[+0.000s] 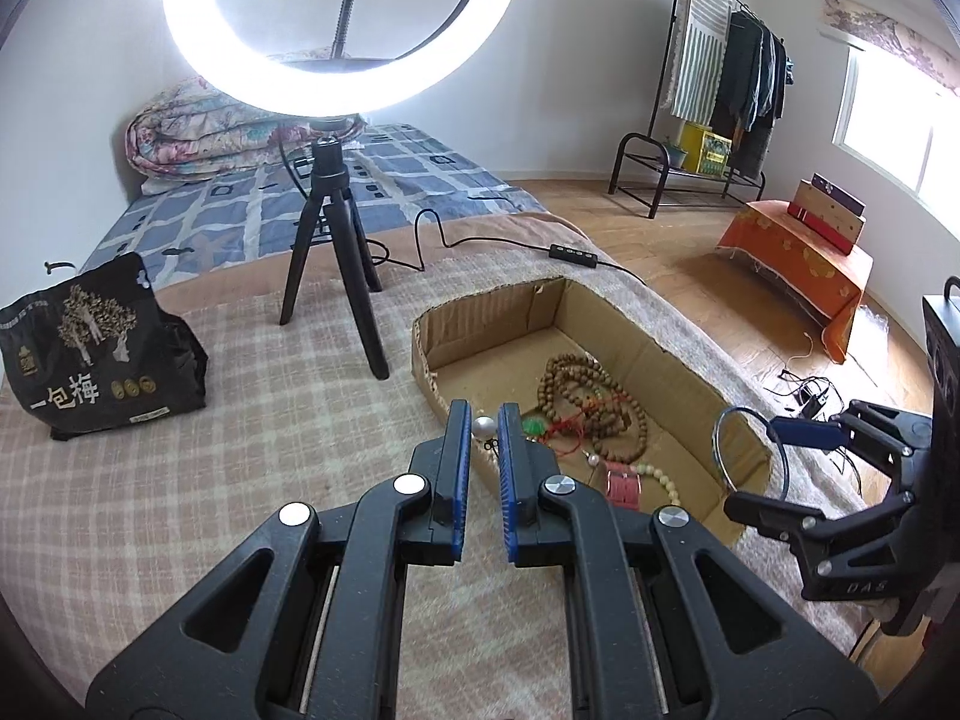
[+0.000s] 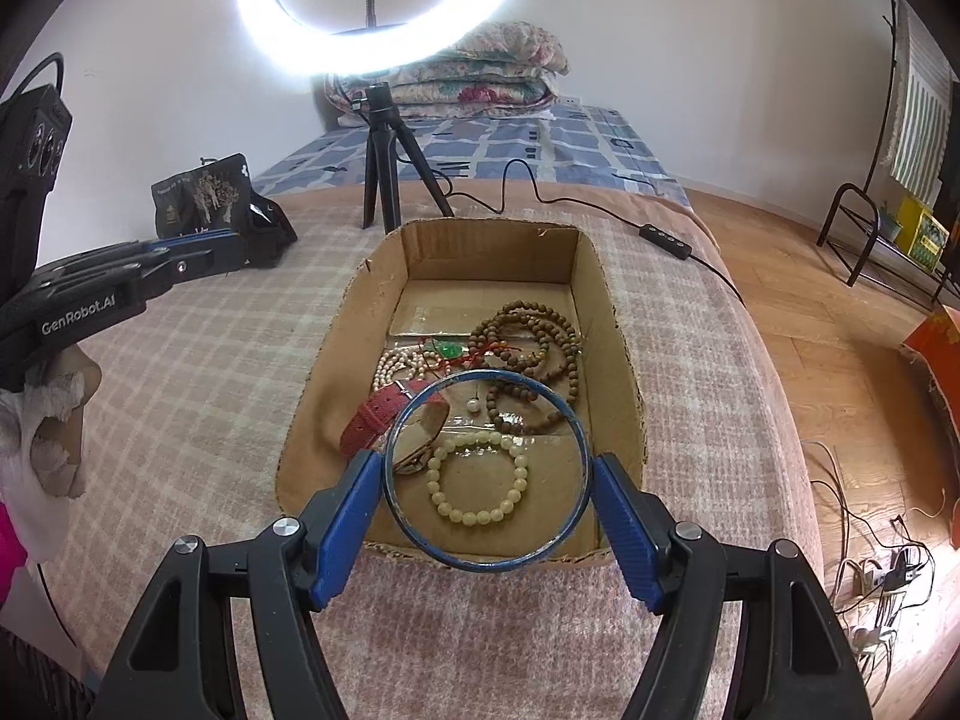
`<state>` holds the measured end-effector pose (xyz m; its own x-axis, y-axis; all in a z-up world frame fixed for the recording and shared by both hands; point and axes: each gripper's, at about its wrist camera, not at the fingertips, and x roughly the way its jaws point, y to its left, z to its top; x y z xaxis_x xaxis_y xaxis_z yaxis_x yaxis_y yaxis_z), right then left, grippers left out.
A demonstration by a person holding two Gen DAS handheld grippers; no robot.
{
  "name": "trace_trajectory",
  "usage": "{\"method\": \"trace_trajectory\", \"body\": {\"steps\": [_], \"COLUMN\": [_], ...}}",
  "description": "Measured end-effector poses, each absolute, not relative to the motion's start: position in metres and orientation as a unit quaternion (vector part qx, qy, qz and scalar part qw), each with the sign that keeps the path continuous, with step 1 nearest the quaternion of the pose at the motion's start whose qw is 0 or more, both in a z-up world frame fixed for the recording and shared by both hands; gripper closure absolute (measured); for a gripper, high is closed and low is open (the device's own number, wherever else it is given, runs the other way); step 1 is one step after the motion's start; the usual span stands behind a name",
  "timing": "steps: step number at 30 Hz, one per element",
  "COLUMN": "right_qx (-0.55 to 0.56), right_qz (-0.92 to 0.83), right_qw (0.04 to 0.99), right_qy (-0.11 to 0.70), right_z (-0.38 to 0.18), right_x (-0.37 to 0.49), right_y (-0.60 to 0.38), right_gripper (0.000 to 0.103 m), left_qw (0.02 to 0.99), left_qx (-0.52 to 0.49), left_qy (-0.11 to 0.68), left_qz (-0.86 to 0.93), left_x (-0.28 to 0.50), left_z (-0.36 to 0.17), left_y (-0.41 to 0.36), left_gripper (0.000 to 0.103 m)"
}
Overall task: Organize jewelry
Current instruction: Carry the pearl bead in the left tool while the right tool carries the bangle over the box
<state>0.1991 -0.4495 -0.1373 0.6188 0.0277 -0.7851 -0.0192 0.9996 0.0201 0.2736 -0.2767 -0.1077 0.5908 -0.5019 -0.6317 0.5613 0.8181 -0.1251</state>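
A cardboard box (image 2: 606, 282) on the checked blanket holds brown wooden bead strings (image 2: 534, 336), a cream bead bracelet (image 2: 480, 516), a red strap (image 2: 378, 414), a green pendant (image 2: 450, 350) and a small pearl (image 2: 474, 405). My right gripper (image 2: 486, 480) is shut on a thin blue bangle (image 2: 414, 534), held over the box's near edge; the bangle also shows in the left wrist view (image 1: 720, 426). My left gripper (image 1: 485, 420) is nearly shut on a pearl earring (image 1: 483, 427) at the box's left rim (image 1: 420, 354).
A ring light on a black tripod (image 1: 327, 252) stands behind the box, with its cable and remote (image 1: 573, 253) on the blanket. A black snack bag (image 1: 102, 348) sits at the left. The bed edge drops to wooden floor (image 2: 840, 324) on the right.
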Motion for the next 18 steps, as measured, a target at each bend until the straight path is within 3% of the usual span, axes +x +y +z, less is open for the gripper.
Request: {"method": "trace_trajectory", "body": {"steps": [18], "right_qx": [0.006], "right_qz": [0.011], "right_qw": [0.897], "right_qy": [0.441], "right_z": [-0.152], "right_x": [0.224], "right_y": [-0.463], "right_gripper": [0.03], "left_qw": [0.894], "left_qx": [0.048], "left_qy": [0.345], "left_qz": [-0.283], "left_x": [0.319], "left_z": [-0.121], "left_y": [-0.323], "left_gripper": [0.096]}}
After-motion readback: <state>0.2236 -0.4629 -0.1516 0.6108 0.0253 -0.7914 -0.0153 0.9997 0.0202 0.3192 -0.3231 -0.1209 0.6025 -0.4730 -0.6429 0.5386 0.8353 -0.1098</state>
